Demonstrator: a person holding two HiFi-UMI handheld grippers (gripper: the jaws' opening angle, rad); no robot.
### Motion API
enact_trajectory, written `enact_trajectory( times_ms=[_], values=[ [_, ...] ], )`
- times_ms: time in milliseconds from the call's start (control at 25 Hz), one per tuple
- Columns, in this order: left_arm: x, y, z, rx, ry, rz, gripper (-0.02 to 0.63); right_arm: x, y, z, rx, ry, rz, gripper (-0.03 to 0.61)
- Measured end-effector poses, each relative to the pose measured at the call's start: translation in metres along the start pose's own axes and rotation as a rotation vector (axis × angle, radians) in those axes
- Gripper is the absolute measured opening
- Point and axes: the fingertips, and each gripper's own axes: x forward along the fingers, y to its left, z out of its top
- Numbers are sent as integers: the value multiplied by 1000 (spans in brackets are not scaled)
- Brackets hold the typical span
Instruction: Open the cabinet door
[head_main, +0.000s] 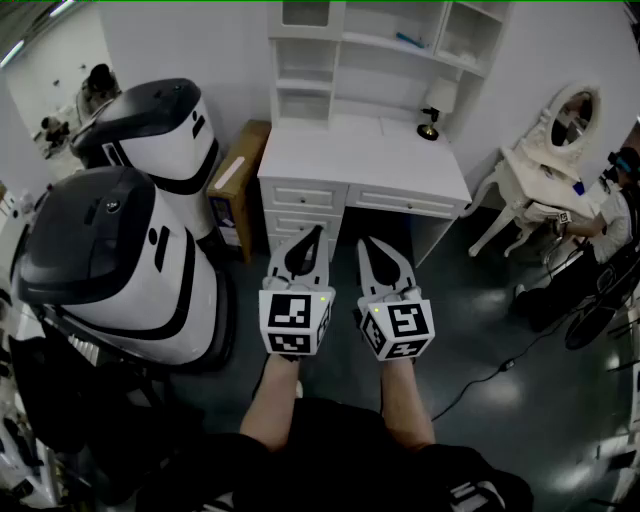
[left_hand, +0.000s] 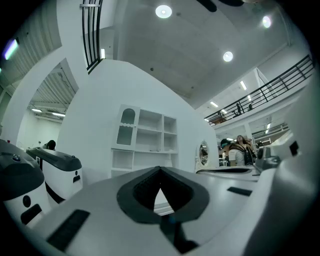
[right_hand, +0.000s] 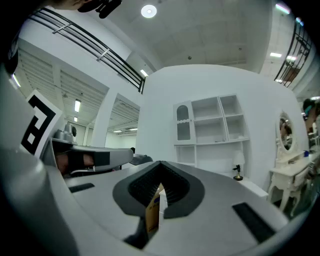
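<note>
A white desk (head_main: 360, 160) with a shelf unit on top stands against the wall ahead. The cabinet door (head_main: 305, 14) is the arched glass-paned one at the unit's upper left, and it is closed. It also shows in the left gripper view as cabinet door (left_hand: 126, 127) and in the right gripper view as cabinet door (right_hand: 183, 122). My left gripper (head_main: 317, 231) and right gripper (head_main: 364, 243) are held side by side, level, well short of the desk. Both are shut with nothing between the tips, as the left gripper (left_hand: 160, 170) and right gripper (right_hand: 161, 164) show in their own views.
Two large white-and-black machines (head_main: 115, 260) stand at the left, with a cardboard box (head_main: 238, 178) beside the desk. A small lamp (head_main: 435, 104) sits on the desktop. At the right are a white vanity with mirror (head_main: 562, 128), a seated person (head_main: 612, 228) and a floor cable (head_main: 490, 376).
</note>
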Motion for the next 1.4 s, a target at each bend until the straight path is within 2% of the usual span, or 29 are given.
enact_trajectory(
  times_ms=[320, 520, 800, 1000, 1200, 1400],
  values=[
    [16, 36, -3, -13, -4, -10, 5, 38, 9, -8, 20, -4, -4, 20],
    [31, 73, -3, -23, -11, 0, 5, 68, 19, -8, 4, -3, -4, 20],
    [50, 109, -17, -80, -3, -12, 5, 90, 22, -23, -9, 46, -39, 20],
    [67, 117, -25, -94, 16, -35, 5, 104, 11, -19, 4, 38, -69, 20],
    [87, 118, -29, -101, 21, -50, 5, 123, 4, -29, 25, 48, -50, 20],
    [126, 120, -36, -70, 32, -72, 5, 159, -24, -34, 61, 11, -45, 20]
  ],
)
